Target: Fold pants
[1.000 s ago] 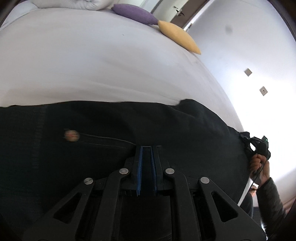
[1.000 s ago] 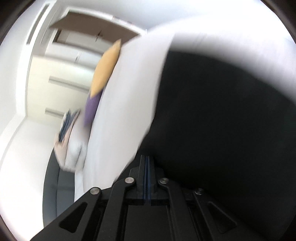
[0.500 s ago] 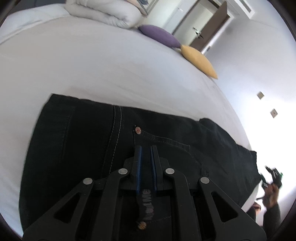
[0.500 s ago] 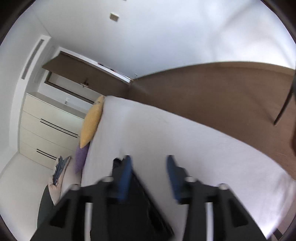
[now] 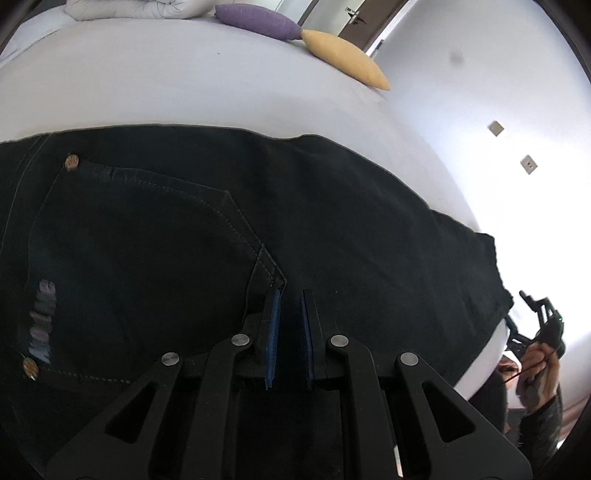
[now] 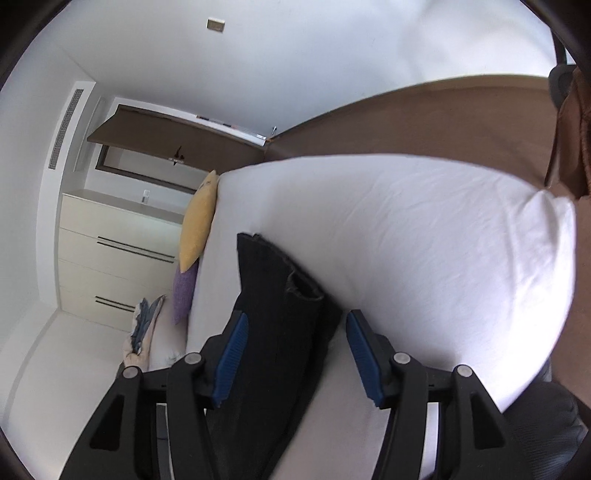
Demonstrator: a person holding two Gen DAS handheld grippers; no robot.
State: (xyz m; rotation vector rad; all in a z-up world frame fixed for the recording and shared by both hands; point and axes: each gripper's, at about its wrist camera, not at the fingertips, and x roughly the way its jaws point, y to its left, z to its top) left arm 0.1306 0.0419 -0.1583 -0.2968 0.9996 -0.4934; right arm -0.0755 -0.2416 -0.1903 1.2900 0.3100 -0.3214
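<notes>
Black jeans (image 5: 295,221) lie flat across the white bed (image 5: 184,85), back pocket with stitching and rivets showing at the left. My left gripper (image 5: 290,295) hovers just over the seat of the jeans with a narrow gap between its blue pads, holding nothing. In the right wrist view the leg end of the jeans (image 6: 273,295) with its open hem lies on the bed. My right gripper (image 6: 295,325) is wide open, its fingers straddling the leg end above it. The right gripper also shows in the left wrist view (image 5: 535,325), off the bed's right edge.
A purple cushion (image 5: 255,20) and a yellow cushion (image 5: 343,55) lie at the far end of the bed beside a folded white duvet (image 5: 122,7). A white dresser (image 6: 110,258) stands by the wall. Brown floor (image 6: 424,118) lies beyond the bed's edge.
My left gripper has opened slightly and moved right along the jeans, closer to the fabric. My right gripper let go of the leg, opened wide and pulled back to the hem.
</notes>
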